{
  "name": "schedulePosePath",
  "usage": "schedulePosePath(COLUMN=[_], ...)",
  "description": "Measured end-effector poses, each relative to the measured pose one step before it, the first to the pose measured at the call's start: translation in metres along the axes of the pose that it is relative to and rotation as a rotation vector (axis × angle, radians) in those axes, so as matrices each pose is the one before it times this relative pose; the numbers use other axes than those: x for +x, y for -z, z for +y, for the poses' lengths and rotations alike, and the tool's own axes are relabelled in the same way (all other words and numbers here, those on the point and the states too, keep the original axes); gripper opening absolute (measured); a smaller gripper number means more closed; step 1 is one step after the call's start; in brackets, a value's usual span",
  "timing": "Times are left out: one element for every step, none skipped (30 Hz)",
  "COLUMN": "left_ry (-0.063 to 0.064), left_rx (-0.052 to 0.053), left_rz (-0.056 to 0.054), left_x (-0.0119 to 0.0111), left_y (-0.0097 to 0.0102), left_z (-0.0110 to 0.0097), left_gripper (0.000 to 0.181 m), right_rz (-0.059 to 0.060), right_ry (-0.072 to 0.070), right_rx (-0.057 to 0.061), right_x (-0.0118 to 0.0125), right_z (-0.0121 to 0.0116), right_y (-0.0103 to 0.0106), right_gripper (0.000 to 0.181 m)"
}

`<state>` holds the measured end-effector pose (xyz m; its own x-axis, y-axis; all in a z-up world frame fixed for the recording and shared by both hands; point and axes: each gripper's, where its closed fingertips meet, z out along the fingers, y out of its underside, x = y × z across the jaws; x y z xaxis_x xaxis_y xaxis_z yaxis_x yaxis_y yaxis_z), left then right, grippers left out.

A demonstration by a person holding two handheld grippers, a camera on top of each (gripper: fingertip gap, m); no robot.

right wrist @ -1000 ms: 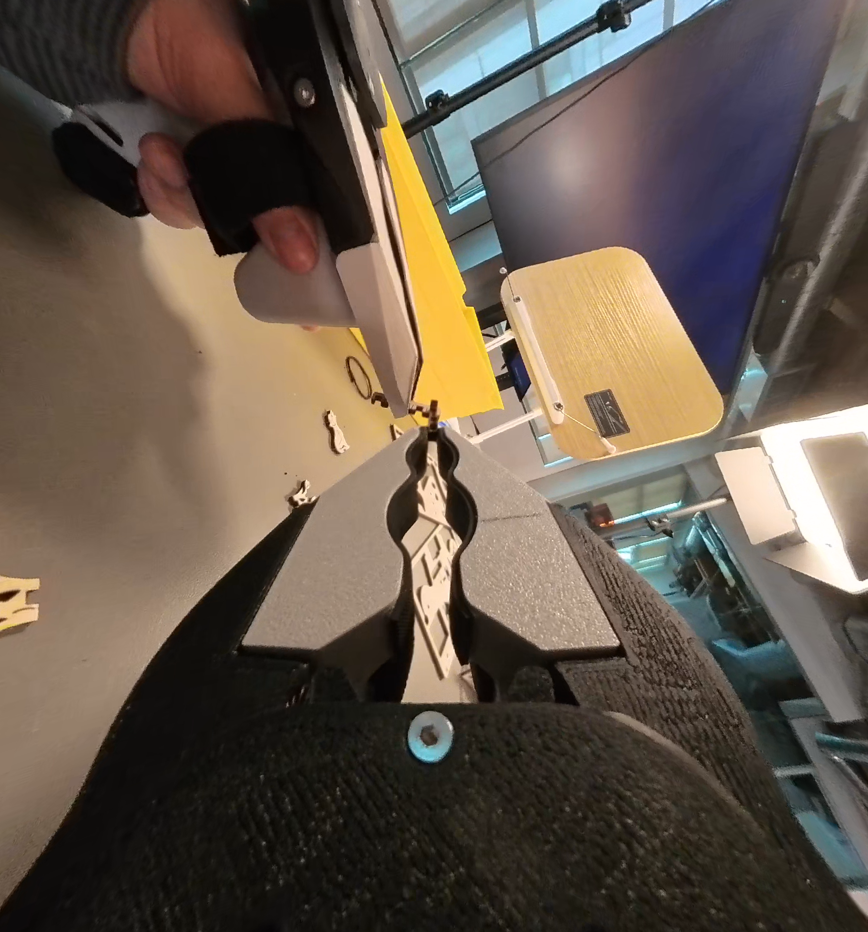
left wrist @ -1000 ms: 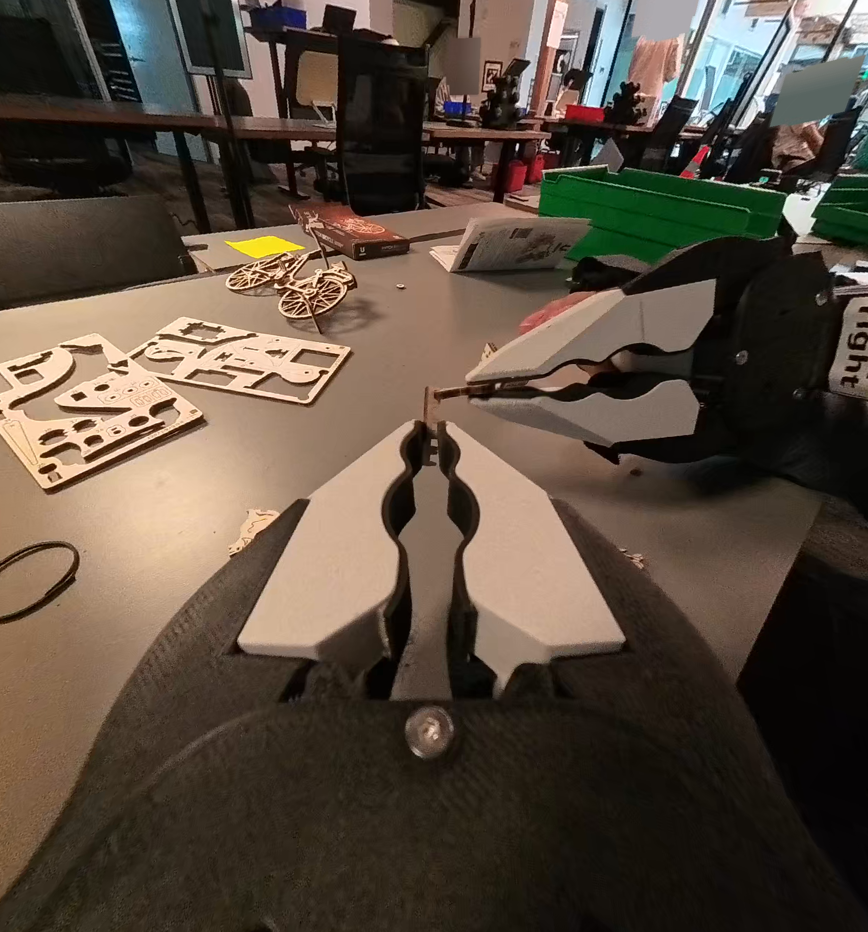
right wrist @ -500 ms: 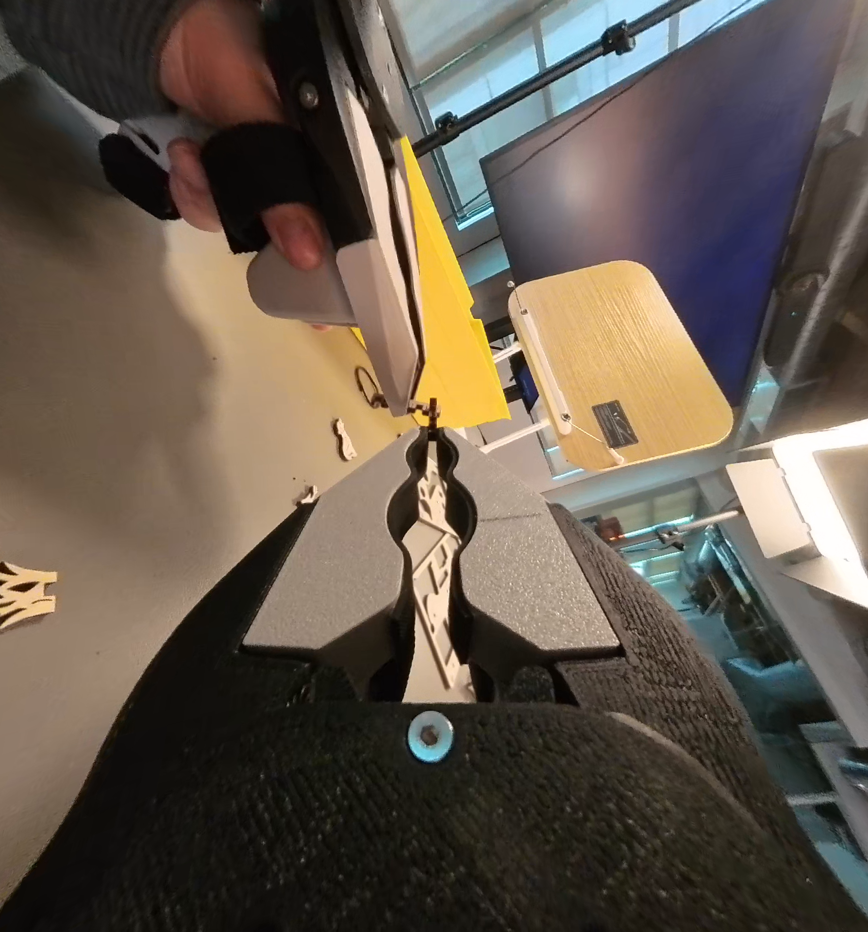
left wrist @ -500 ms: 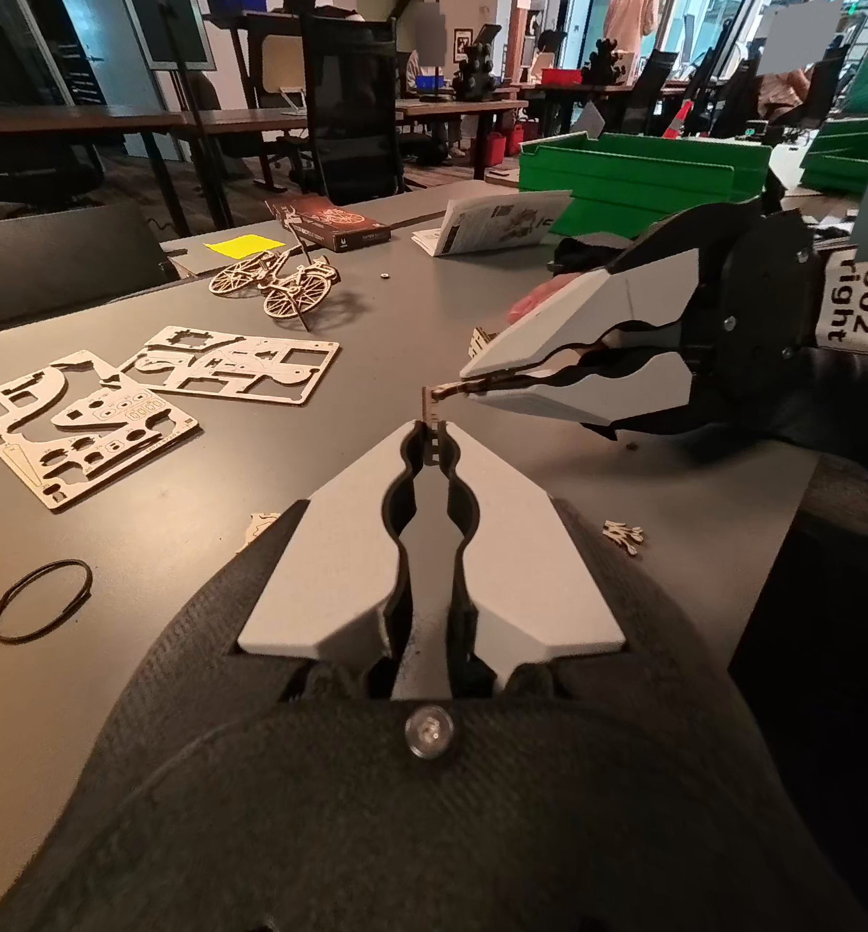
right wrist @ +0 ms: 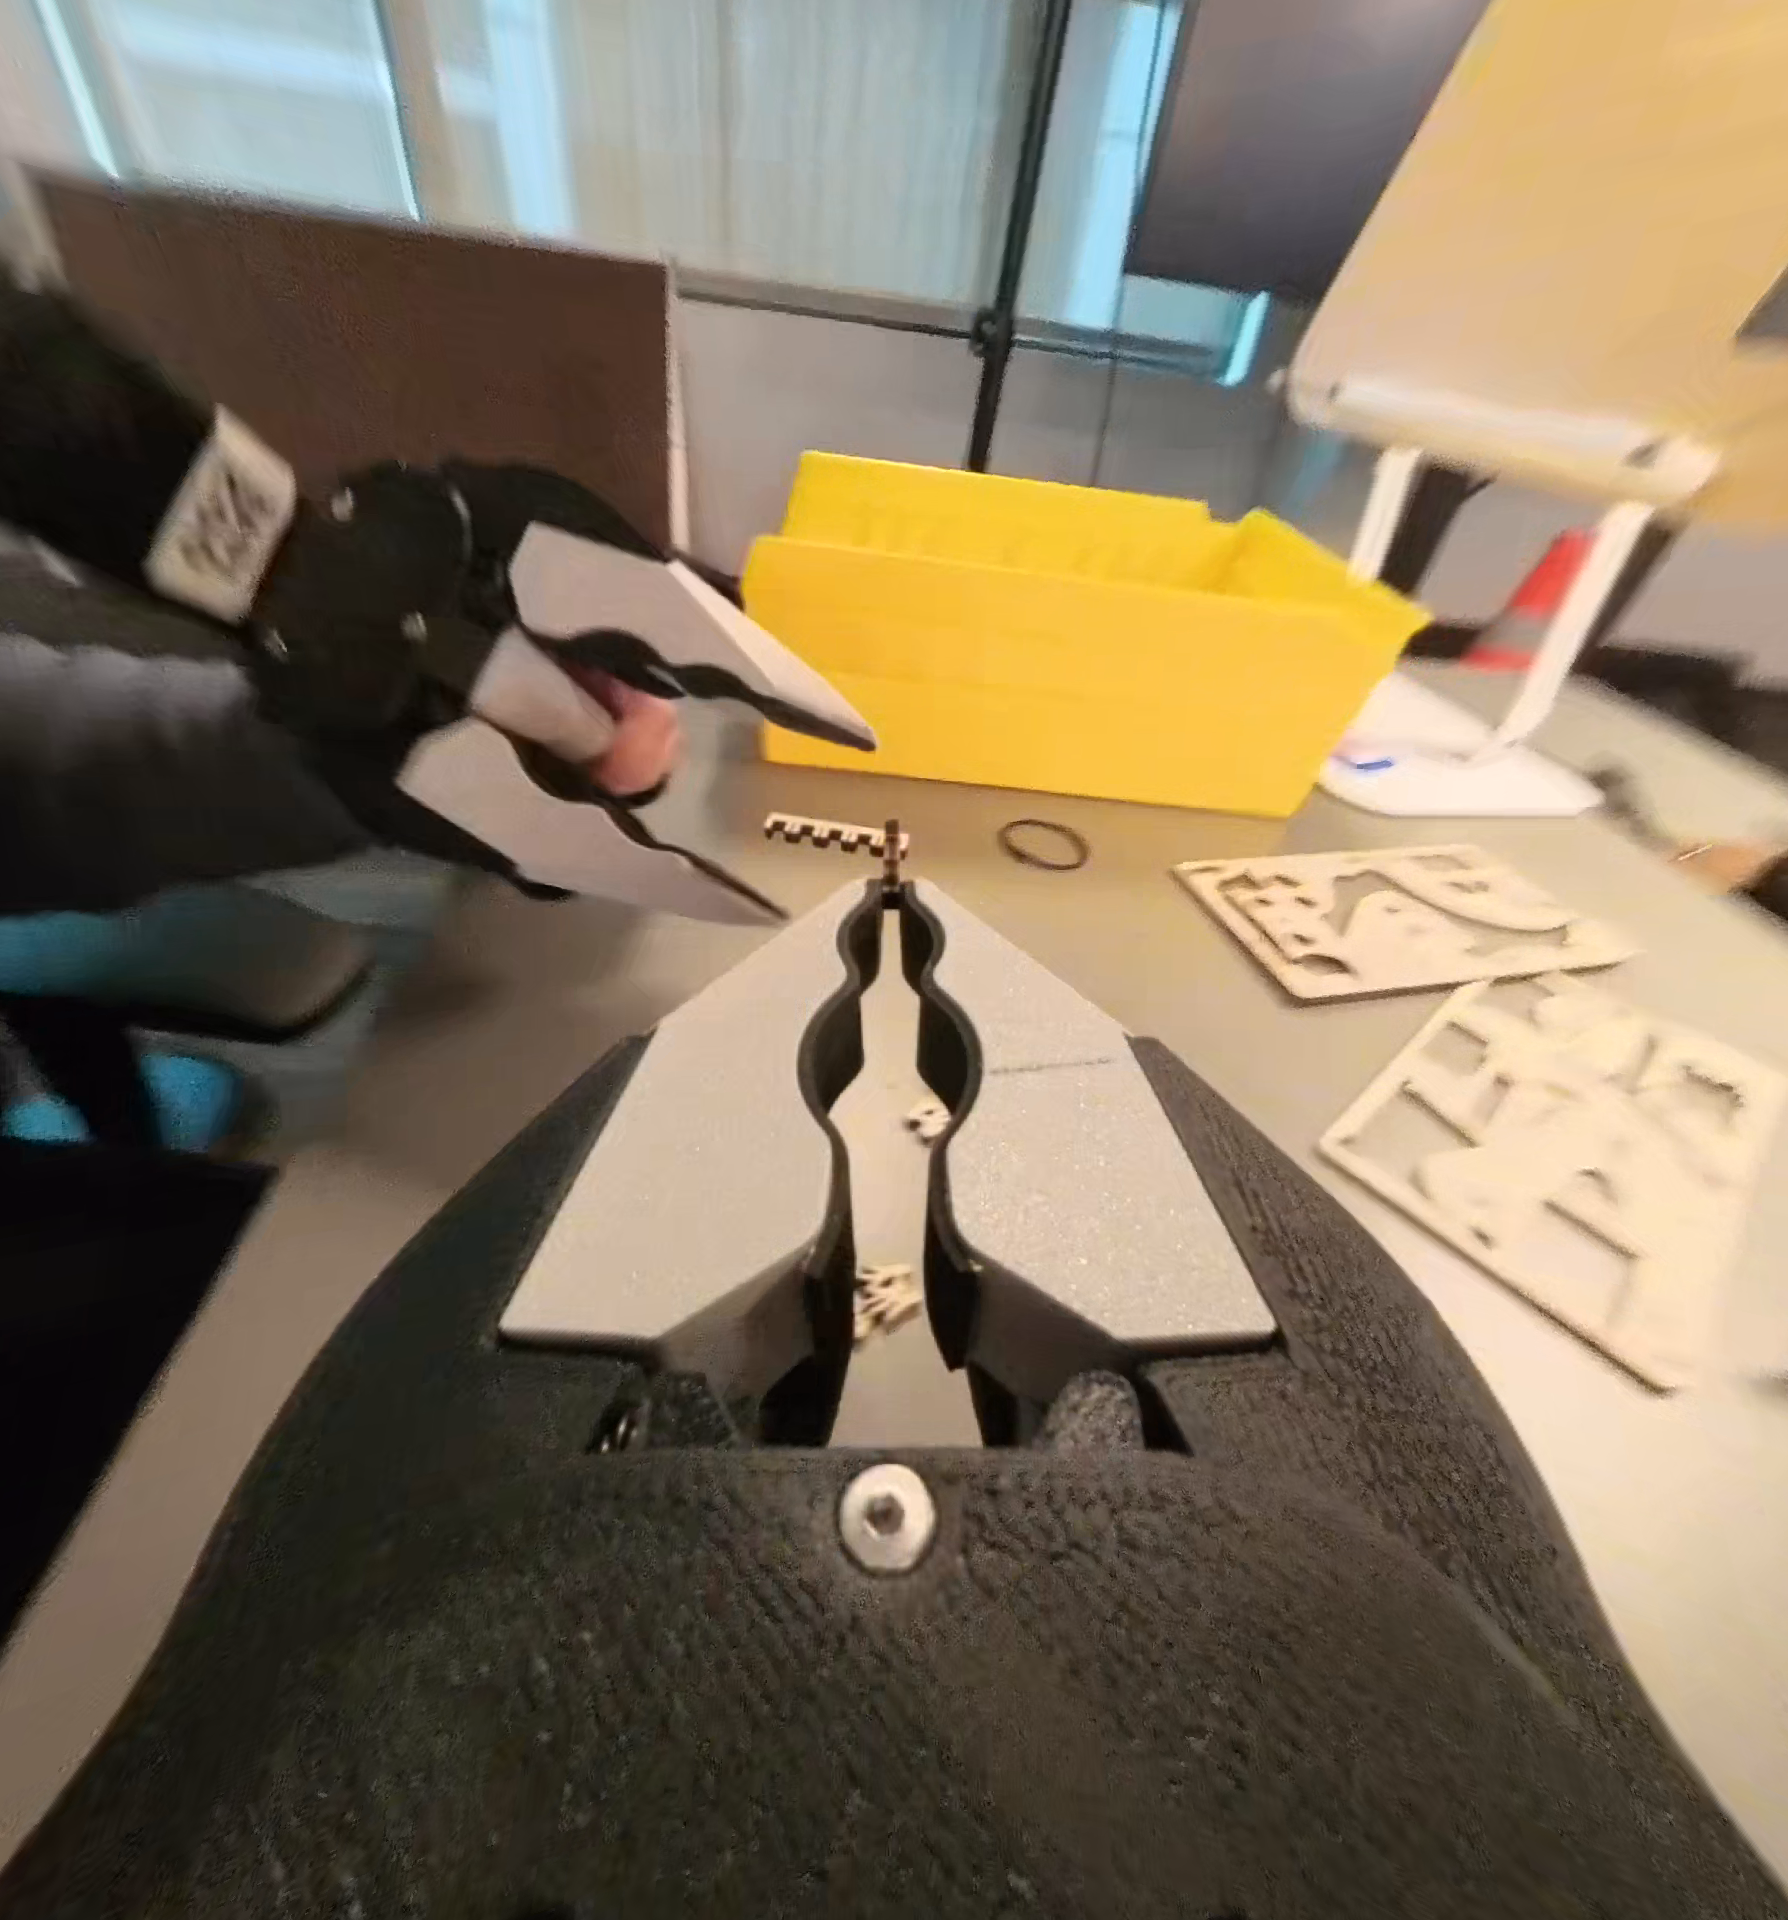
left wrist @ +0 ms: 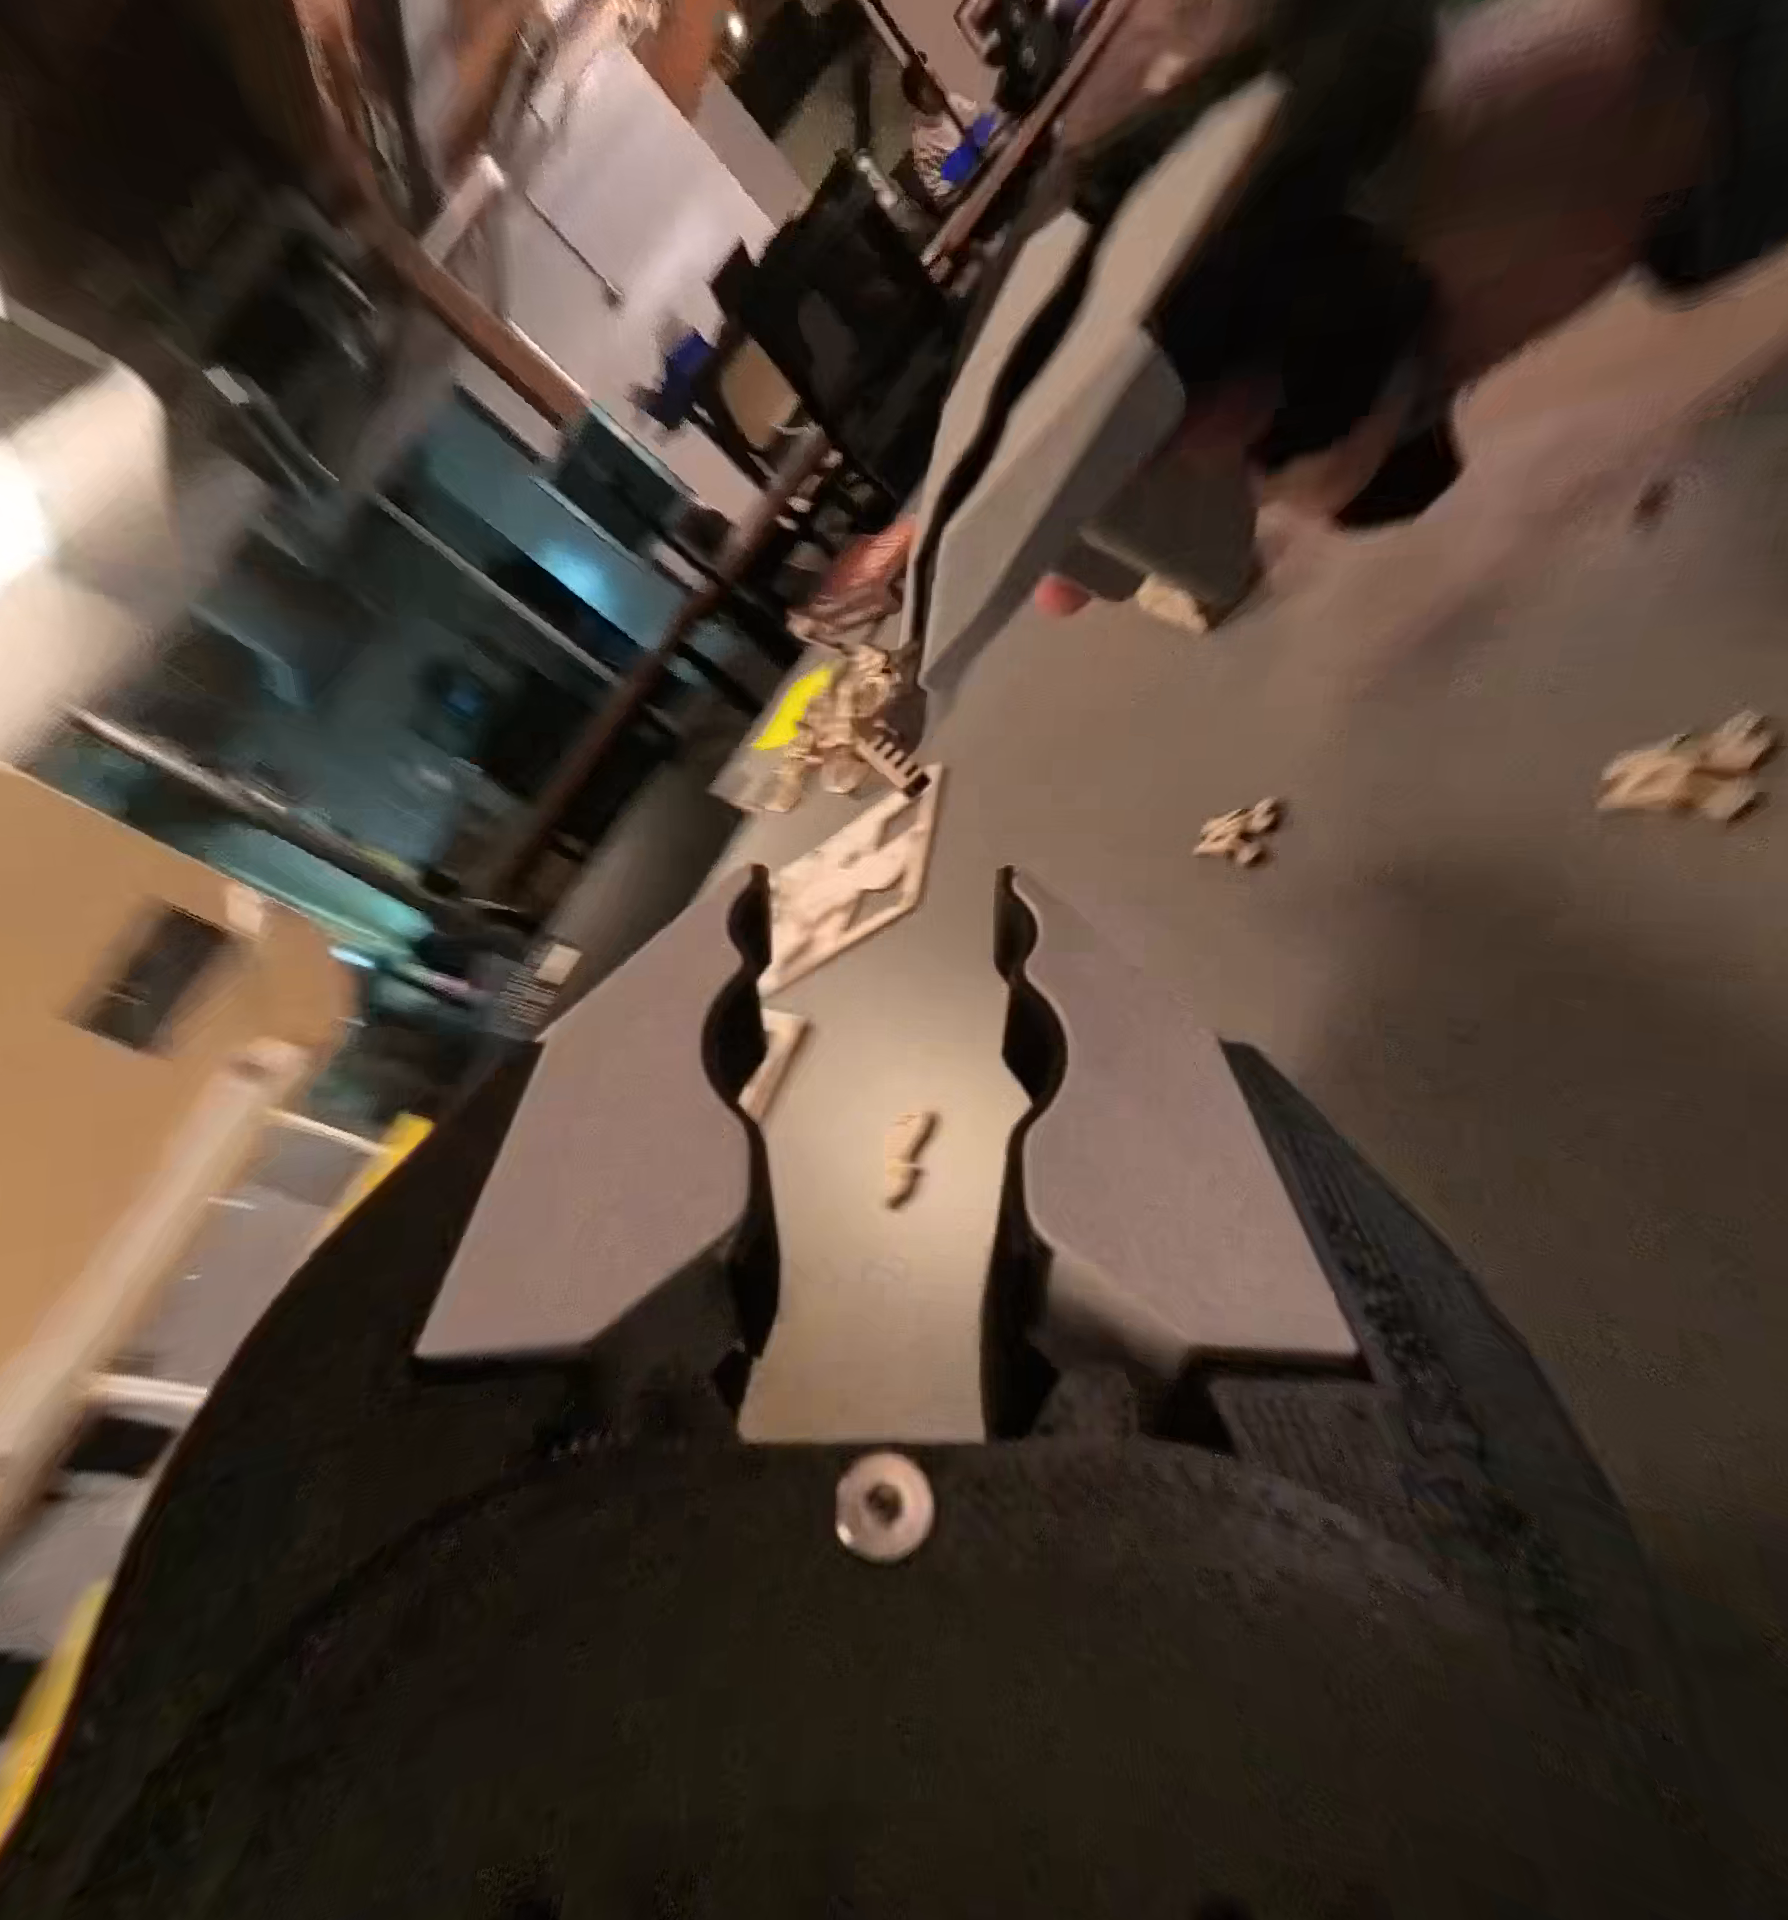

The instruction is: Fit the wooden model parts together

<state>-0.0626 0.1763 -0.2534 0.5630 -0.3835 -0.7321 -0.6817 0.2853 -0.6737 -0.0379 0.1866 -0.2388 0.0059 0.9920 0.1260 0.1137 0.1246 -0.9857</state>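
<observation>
— Pinching what, your right gripper (right wrist: 888, 902)?
— It gripped a small wooden part (right wrist: 892, 844) at its tips above the table (right wrist: 1129, 997); your left gripper (left wrist: 882, 894) gaped, empty. Blur hid details.

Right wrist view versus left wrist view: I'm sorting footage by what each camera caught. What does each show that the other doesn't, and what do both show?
Only the right wrist view shows the yellow bin, the black ring and the small part pinched in the right hand-held gripper.

Only the left wrist view shows the black chair and a yellow note.

Both show the grey table, cut-out wooden sheets, loose wooden scraps and the open left hand-held gripper.
</observation>
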Motion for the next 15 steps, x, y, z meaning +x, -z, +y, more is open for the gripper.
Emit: schedulePosePath(left_ry=[-0.1128,-0.0867,-0.0620,-0.0519,-0.0513,-0.0506,-0.0460,-0.0383,-0.0307,-0.0246,-0.0151,-0.0060,-0.0005,0.0049,0.0030], left_rx=[0.0057,0.0132,0.0195,0.0213,0.0218,0.0221,0.0191,0.0158,0.0145,0.0157,0.0120,0.0070,0.0058,-0.0036,-0.0126], left_rz=[-0.0412,-0.0124,-0.0053,-0.0137,-0.0090,-0.0039,-0.0008,0.0110,0.0161,0.0096,0.0119,0.0246,0.0298,0.0138,0.0093], left_x=[-0.00142,0.00227,0.00293,0.00122,0.00127,0.00163,0.00165,0.00295,0.00349,0.00235,0.00216,0.00352,0.00412,0.00147,0.00077], left_y=[-0.00015,-0.00073,-0.00098,-0.00071,-0.00029,-0.00036,-0.00040,-0.00051,-0.00035,0.00011,0.00032,0.00042,0.00029,-0.00004,-0.00031], left_z=[-0.00071,-0.00144,-0.00245,-0.00274,-0.00317,-0.00362,-0.00332,-0.00299,-0.00271,-0.00293,-0.00221,-0.00139,-0.00115,0.00038,0.00195], left_gripper=[0.037,0.032,0.031,0.030,0.027,0.025,0.022,0.020,0.017,0.012,0.008,0.003,0.001,0.001,0.001], right_rz=[-0.0405,-0.0391,-0.0335,-0.0351,-0.0357,-0.0314,-0.0252,-0.0198,-0.0157,-0.0122,-0.0053,-0.0017,-0.0018,0.0042,0.0125], right_ry=[-0.0840,-0.0755,-0.0657,-0.0586,-0.0521,-0.0401,-0.0258,-0.0147,-0.0091,-0.0076,-0.0038,0.0007,0.0019,0.0028,0.0053], right_rx=[-0.0026,-0.0058,-0.0049,-0.0072,-0.0109,-0.0130,-0.0124,-0.0116,-0.0075,-0.0075,-0.0101,-0.0111,-0.0065,-0.0072,-0.0070], right_x=[-0.00101,-0.00094,-0.00070,-0.00135,-0.00177,-0.00172,-0.00161,-0.00132,-0.00133,-0.00110,-0.00028,-0.00003,-0.00015,0.00054,0.00159], right_z=[0.00183,0.00235,0.00231,0.00258,0.00293,0.00333,0.00308,0.00265,0.00179,0.00160,0.00186,0.00188,0.00112,0.00122,0.00096], right_y=[0.00033,0.00023,0.00022,0.00032,0.00010,-0.00003,-0.00006,-0.00025,-0.00025,-0.00018,-0.00017,-0.00010,-0.00024,-0.00056,-0.00057], right_gripper=[0.001,0.001,0.001,0.001,0.001,0.001,0.001,0.001,0.001,0.001,0.001,0.002,0.002,0.002,0.002])
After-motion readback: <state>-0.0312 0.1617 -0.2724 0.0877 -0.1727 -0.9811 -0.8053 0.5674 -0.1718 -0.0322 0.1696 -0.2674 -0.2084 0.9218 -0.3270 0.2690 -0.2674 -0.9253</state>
